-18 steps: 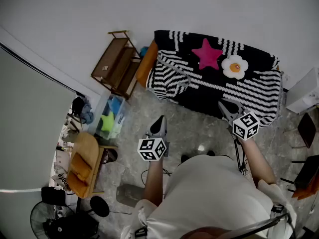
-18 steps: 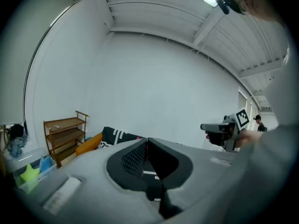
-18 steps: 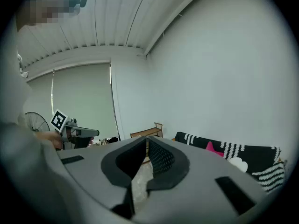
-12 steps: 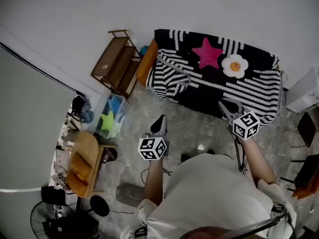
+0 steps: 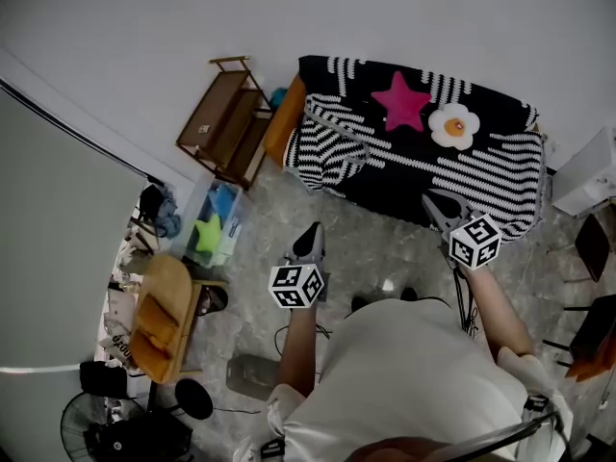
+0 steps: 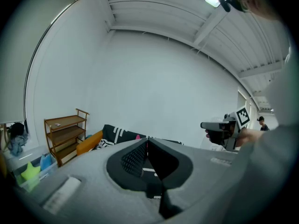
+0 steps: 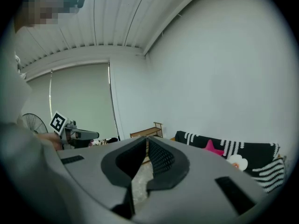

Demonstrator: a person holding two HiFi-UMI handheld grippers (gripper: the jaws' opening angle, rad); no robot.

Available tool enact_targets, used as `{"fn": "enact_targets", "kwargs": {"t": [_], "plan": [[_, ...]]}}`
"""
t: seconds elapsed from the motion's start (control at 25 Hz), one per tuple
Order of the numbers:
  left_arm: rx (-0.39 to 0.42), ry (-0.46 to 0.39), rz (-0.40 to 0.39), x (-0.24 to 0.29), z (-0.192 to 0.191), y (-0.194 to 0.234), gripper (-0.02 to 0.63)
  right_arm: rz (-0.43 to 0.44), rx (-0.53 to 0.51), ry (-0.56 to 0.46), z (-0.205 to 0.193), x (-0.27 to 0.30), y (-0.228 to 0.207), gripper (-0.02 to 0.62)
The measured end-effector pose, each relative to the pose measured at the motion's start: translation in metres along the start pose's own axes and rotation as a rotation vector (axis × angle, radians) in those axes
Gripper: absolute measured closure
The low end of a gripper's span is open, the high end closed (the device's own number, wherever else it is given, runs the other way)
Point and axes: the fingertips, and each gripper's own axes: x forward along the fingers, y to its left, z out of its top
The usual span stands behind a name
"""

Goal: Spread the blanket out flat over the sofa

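Note:
A black-and-white striped blanket (image 5: 433,166) covers the sofa (image 5: 283,123) against the far wall, bunched in folds at its left end. On it lie a pink star cushion (image 5: 400,102) and a white egg-shaped cushion (image 5: 453,127). My left gripper (image 5: 310,231) hangs over the floor in front of the sofa's left end, shut and empty. My right gripper (image 5: 432,200) is near the blanket's front edge, shut, holding nothing. In the left gripper view the jaws (image 6: 147,139) meet, with the blanket (image 6: 116,134) beyond. The right gripper (image 7: 146,138) points toward the shelf, the blanket (image 7: 224,148) to its right.
A wooden shelf (image 5: 227,123) stands left of the sofa. A clear box with a green star (image 5: 214,229) and a wooden stool (image 5: 160,316) sit on the left. A fan (image 5: 82,422) is at the lower left. A white cabinet (image 5: 589,176) and a chair (image 5: 591,248) stand on the right.
The left gripper has drifted a touch to the right. Everything else stands as before.

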Motion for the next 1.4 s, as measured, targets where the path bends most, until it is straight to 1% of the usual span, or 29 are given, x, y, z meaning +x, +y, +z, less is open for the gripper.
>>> {"fn": "enact_targets", "kwargs": {"t": [0.44, 0.76, 0.8, 0.88, 0.96, 1.04, 1.16, 1.4], "plan": [[0.006, 0.018, -0.024, -0.018, -0.004, 0.021, 0.586, -0.039, 0.015, 0.001, -0.008, 0.01, 0.026, 0.577], [0.034, -0.004, -0.002, -0.027, -0.002, 0.042, 0.581, -0.044, 0.022, 0.002, -0.015, 0.019, 0.044, 0.577], [0.035, -0.003, -0.005, -0.027, -0.003, 0.044, 0.564, -0.045, 0.022, 0.002, -0.015, 0.021, 0.046, 0.577], [0.036, 0.004, -0.015, -0.027, -0.005, 0.047, 0.487, -0.05, 0.025, 0.002, -0.016, 0.024, 0.048, 0.577], [0.035, 0.007, -0.021, -0.028, -0.006, 0.05, 0.46, -0.056, 0.028, 0.004, -0.018, 0.026, 0.051, 0.577], [0.036, 0.01, -0.025, -0.028, -0.007, 0.055, 0.418, -0.062, 0.03, 0.008, -0.02, 0.03, 0.053, 0.577], [0.031, 0.013, -0.038, -0.027, -0.006, 0.061, 0.399, -0.07, 0.033, 0.013, -0.022, 0.036, 0.056, 0.577], [0.021, 0.022, -0.046, -0.025, -0.009, 0.075, 0.399, -0.086, 0.048, 0.016, -0.026, 0.046, 0.061, 0.577]]}}
